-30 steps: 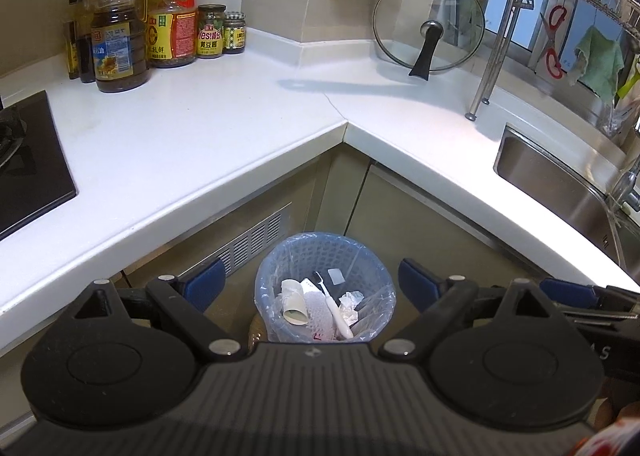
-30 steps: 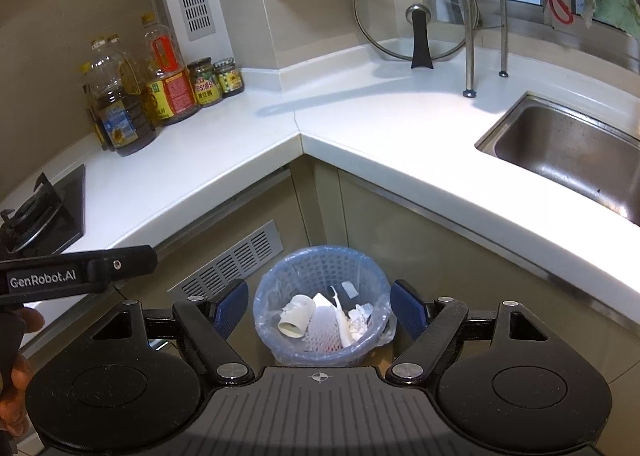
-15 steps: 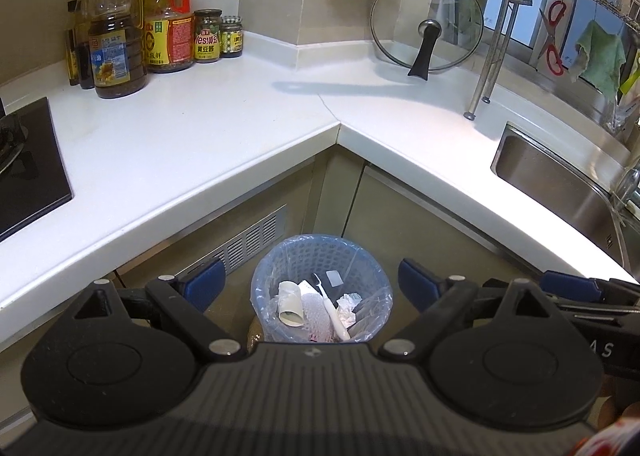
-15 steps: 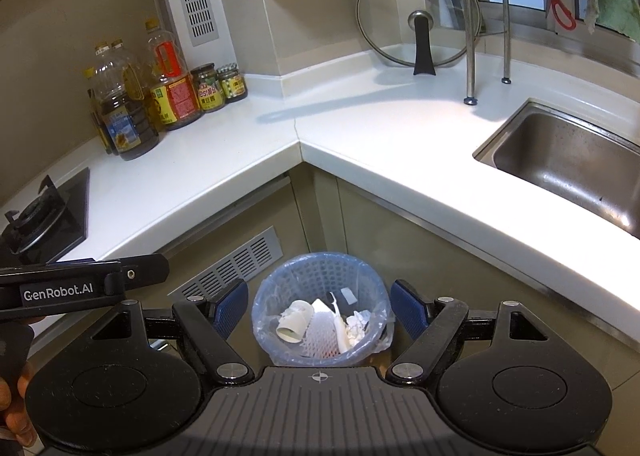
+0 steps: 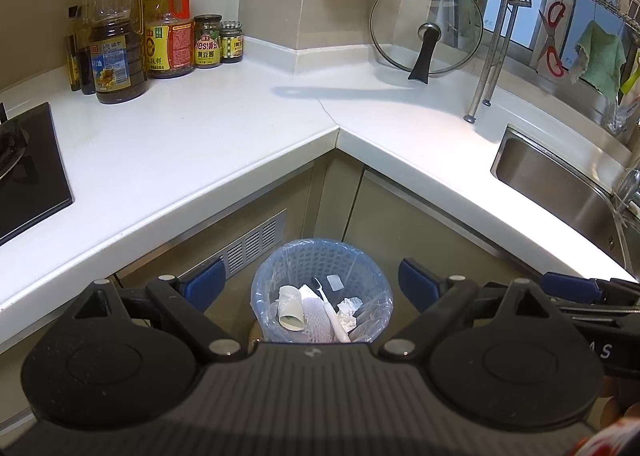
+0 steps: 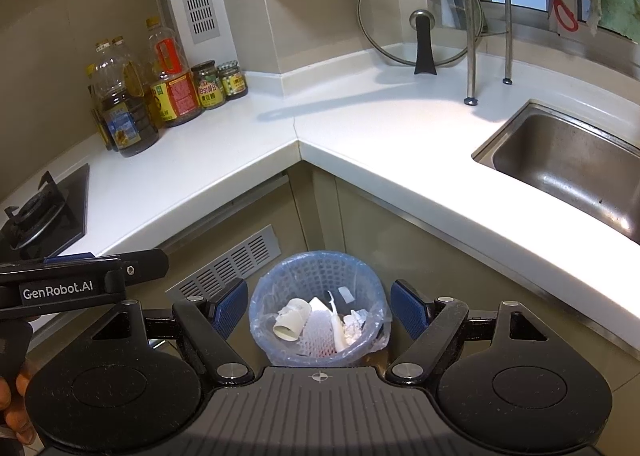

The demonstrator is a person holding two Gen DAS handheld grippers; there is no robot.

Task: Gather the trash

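1. Left wrist view: left gripper [image 5: 312,282] spread wide, nothing between the blue pads [image 5: 206,282]. Held high above the floor, pointing down and forward toward the inner corner of the worktop [image 5: 200,143].
2. Trash bin [image 5: 320,256] seen on the floor in the gap between the two fingers, below the worktop corner, well apart from the pads. Lined with a clear bag; inside, a paper cup [image 5: 291,308] on its side, a white foam net [image 5: 316,316], a toothbrush [image 5: 330,312] and crumpled paper [image 5: 347,310].
3. At the right edge of this view, part of the right gripper [image 5: 580,292], level with the left one and just beside it.
4. Right wrist view: right gripper [image 6: 318,306] also spread wide and empty, blue pads [image 6: 230,306] on either side of the trash bin [image 6: 320,268], not touching it. Same downward tilt, facing the worktop [image 6: 380,143] corner.
5. In the bin: paper cup [image 6: 292,322], foam net [image 6: 318,332], toothbrush [image 6: 336,320], crumpled paper [image 6: 354,326].
6. At the left edge, the left gripper [image 6: 104,268] seen from the side, with a hand [image 6: 12,404] holding it below.
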